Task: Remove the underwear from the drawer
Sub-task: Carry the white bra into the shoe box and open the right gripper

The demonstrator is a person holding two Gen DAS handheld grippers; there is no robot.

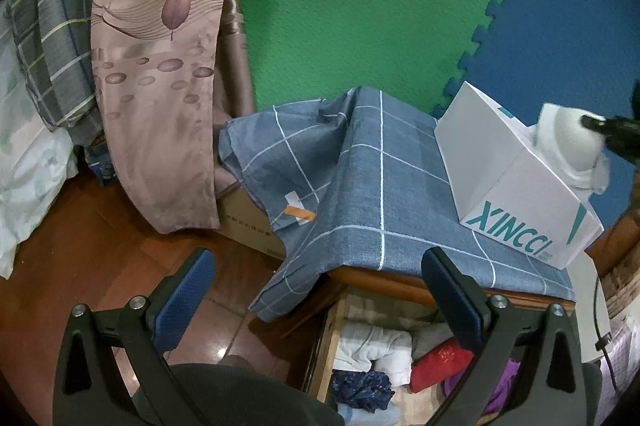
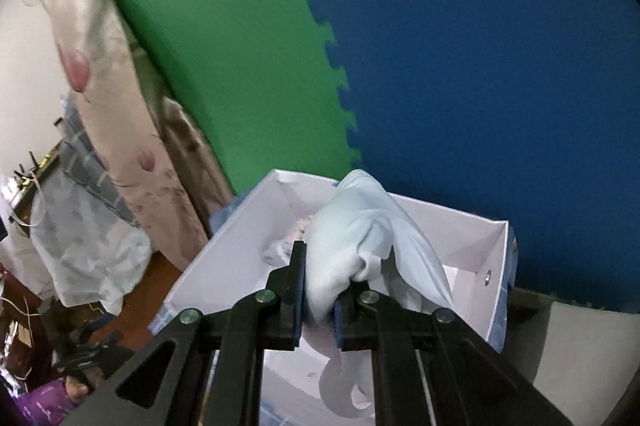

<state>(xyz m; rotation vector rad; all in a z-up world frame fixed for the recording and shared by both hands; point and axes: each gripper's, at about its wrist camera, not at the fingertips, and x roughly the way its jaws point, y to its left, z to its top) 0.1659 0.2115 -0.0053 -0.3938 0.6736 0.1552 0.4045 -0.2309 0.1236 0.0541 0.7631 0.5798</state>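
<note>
A: Pale, soft underwear point(image 2: 352, 226), bunched and creased, pinched between the blue pads of the right gripper point(image 2: 320, 290). Clamped tight on the cloth, a loose tail hanging under the jaws.

B: Held right above the box point(image 2: 224, 262) — white card, smooth, open-topped, teal lettering on one side. Something small and patterned lay inside, too blurred to name.

A: Over on the left gripper point(image 1: 320, 290): spread wide, nothing between the textured blue pads. Angled downward, poised over the drawer point(image 1: 326, 342).

B: Wooden drawer, pulled open, stuffed with folded clothes point(image 1: 384, 350) — white, red, dark blue, purple.

A: Box sat on a blue checked cloth point(image 1: 360, 186) draped over the cabinet top. Behind, green and blue foam mats point(image 1: 340, 6), jigsaw-edged.

B: Right gripper tilted down too, black fingers nearly touching.
</note>
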